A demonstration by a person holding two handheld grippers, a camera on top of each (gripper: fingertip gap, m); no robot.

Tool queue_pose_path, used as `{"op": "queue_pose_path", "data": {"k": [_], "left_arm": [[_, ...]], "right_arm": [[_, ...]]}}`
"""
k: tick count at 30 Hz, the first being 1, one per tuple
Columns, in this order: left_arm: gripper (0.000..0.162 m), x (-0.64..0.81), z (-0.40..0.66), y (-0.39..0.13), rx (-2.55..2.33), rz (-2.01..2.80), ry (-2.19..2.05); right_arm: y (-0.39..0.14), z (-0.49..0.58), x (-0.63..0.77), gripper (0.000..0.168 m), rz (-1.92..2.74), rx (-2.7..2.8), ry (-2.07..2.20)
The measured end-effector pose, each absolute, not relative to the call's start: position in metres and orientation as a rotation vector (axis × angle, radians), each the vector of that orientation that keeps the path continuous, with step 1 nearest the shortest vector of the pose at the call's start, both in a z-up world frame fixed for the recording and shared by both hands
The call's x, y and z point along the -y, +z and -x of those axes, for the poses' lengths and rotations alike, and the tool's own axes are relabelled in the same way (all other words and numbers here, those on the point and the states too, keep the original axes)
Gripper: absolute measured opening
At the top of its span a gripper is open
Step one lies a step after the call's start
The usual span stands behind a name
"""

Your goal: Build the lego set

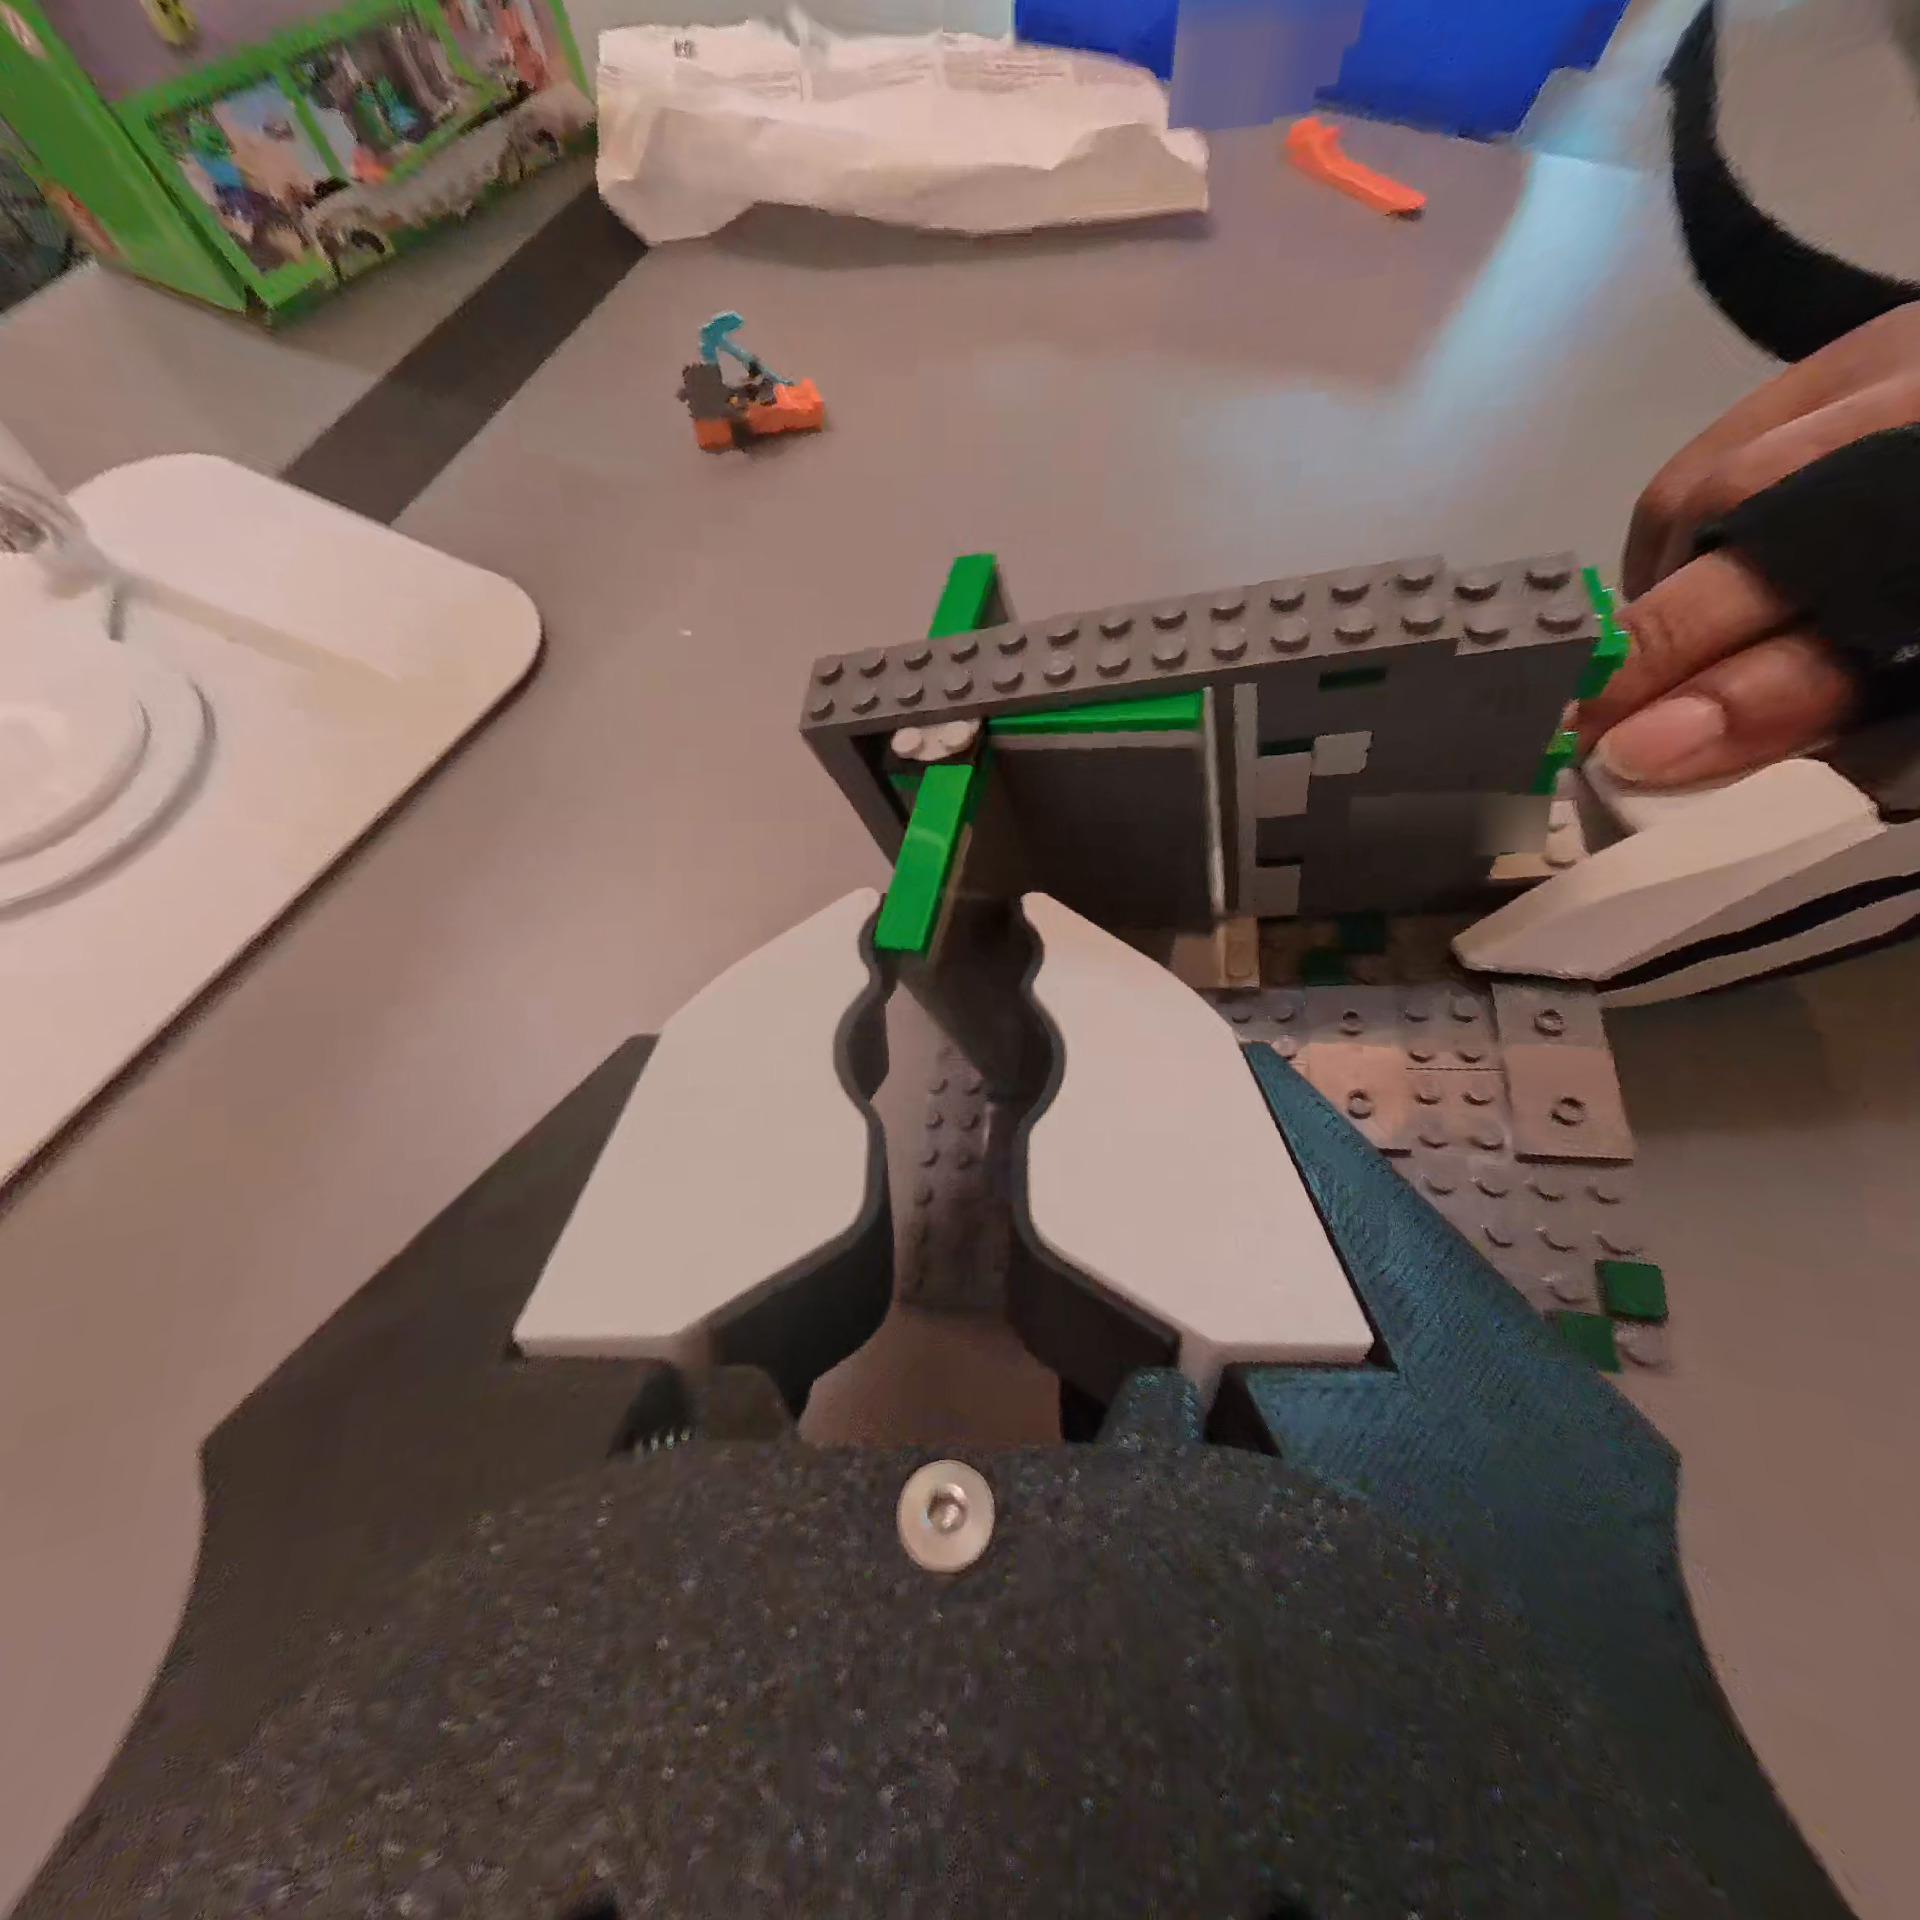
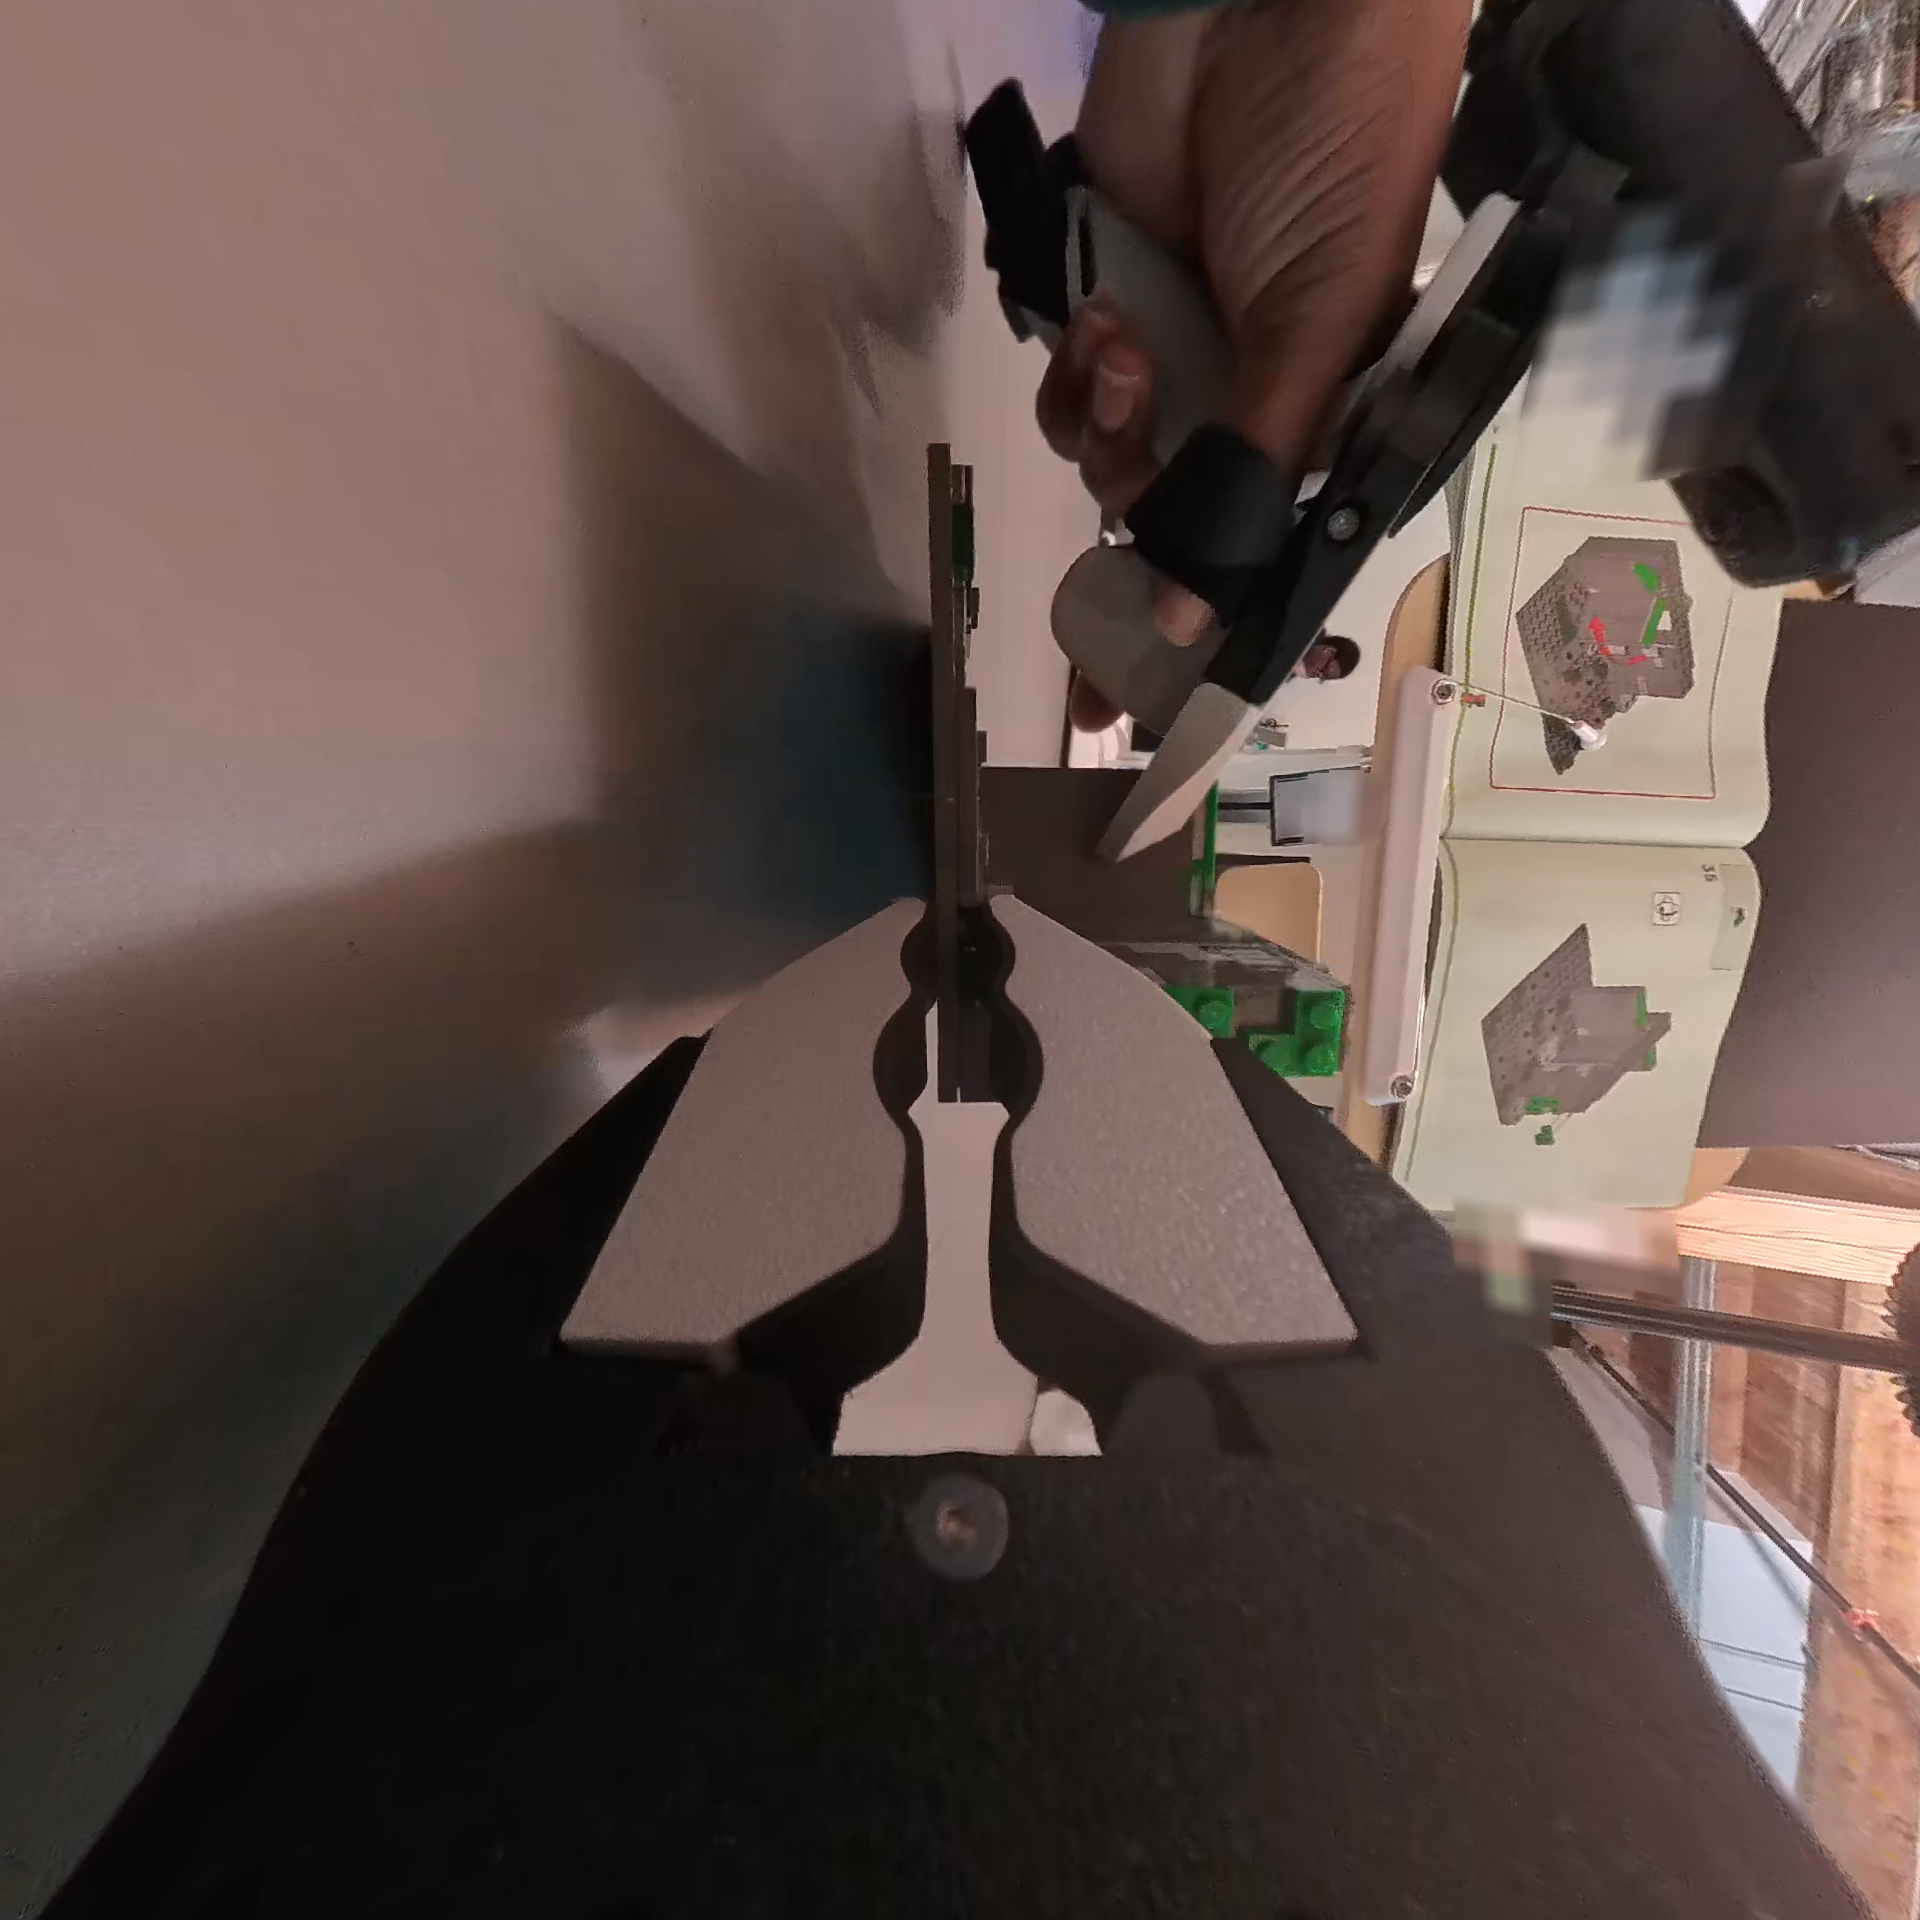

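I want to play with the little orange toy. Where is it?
In the left wrist view, the small orange and teal lego figure lies on the grey table, beyond the grey lego wall, nearer than the crumpled white paper bag.

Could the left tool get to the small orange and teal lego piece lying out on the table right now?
Probably not right away. The left tool is shut on a panel of the grey lego wall, so it would have to let go first. Beyond that, the table up to the small orange and teal piece looks free.
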State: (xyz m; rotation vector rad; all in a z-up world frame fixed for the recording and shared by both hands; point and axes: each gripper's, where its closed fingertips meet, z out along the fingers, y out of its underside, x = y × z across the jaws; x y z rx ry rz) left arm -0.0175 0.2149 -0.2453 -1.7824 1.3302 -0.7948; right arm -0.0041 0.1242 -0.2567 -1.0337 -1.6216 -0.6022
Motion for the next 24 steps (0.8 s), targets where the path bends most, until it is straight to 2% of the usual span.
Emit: {"op": "queue_pose_path", "data": {"k": [8, 12, 18, 24], "left_arm": [[0.014, -0.210, 0.019, -0.244, -1.331, 1.738, -0.798], [0.012, -0.211, 0.022, -0.244, -1.327, 1.736, -0.776], [0.009, -0.214, 0.024, -0.247, -1.328, 1.737, -0.755], [0.008, -0.215, 0.025, -0.249, -1.371, 1.715, -0.775]], "right_arm": [[-0.265, -0.002, -0.126, 0.007, 1.006, 1.645, -0.638], [-0.267, -0.002, -0.124, 0.015, 1.029, 1.665, -0.628], [-0.268, -0.001, -0.115, 0.014, 1.044, 1.683, -0.582], [-0.253, 0.000, -0.104, 0.014, 1.214, 1.576, -0.340]]}}
